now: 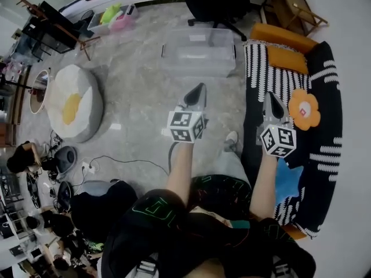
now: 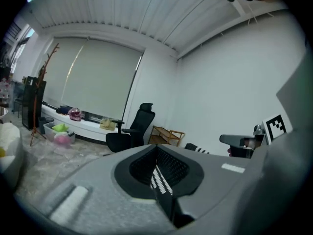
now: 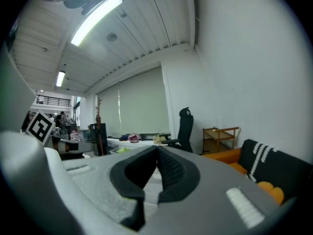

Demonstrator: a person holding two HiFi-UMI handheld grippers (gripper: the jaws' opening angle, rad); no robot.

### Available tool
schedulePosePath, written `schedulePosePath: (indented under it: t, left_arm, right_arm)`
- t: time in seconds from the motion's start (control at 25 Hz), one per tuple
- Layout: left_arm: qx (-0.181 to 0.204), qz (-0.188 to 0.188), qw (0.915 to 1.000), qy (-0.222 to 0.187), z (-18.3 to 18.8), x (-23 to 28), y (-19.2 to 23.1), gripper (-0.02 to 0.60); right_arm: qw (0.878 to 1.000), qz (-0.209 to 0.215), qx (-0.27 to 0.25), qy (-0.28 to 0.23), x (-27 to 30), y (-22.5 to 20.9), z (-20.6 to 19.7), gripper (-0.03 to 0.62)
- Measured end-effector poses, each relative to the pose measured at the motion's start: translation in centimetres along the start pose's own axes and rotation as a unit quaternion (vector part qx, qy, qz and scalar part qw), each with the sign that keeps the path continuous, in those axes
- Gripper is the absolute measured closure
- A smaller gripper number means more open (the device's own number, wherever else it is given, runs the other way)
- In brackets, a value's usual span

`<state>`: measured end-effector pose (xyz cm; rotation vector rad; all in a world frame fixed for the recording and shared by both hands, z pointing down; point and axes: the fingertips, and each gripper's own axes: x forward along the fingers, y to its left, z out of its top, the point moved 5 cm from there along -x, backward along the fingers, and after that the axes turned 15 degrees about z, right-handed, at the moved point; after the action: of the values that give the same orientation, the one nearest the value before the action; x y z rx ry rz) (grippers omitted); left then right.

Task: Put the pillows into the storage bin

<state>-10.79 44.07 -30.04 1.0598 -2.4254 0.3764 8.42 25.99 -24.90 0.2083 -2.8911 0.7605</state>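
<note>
Pale marbled flooring is spread below. Left claw [image 1: 199, 88] and right claw [image 1: 271, 96] are seen closed and empty, likely readied for approach. Orange pillows [image 1: 287, 58] are left on the sofa [image 1: 327, 91], right; the storage bin [image 1: 197, 52] is set beside it, far, for a short carry.

Room was evenly bright; ceiling tube [image 3: 95, 17] glared overhead. Fisheye bent edges, corners fell black, detail slightly soft.

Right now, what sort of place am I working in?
Probably an office or lab room with a lounge corner set up. A black office chair stands by the far wall, an orange sofa holds a flower-shaped pillow, and a clear storage bin sits on the floor.
</note>
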Motion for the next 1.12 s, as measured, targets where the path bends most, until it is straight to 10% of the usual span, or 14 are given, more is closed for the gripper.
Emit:
schedulePosePath:
  t: [0.44,1.12]
  left_arm:
    - [0.002,-0.135,0.9899,0.045,-0.1,19.1,-17.4,0.571]
    - [0.008,-0.227,0.9667,0.118,-0.8,39.2,-26.7,0.571]
  right_arm:
    - [0.991,-0.118,0.066,0.002,-0.4,-23.5,-0.4,0.594]
    - [0.983,-0.151,0.099,0.031,7.7,-37.9,-0.6,0.594]
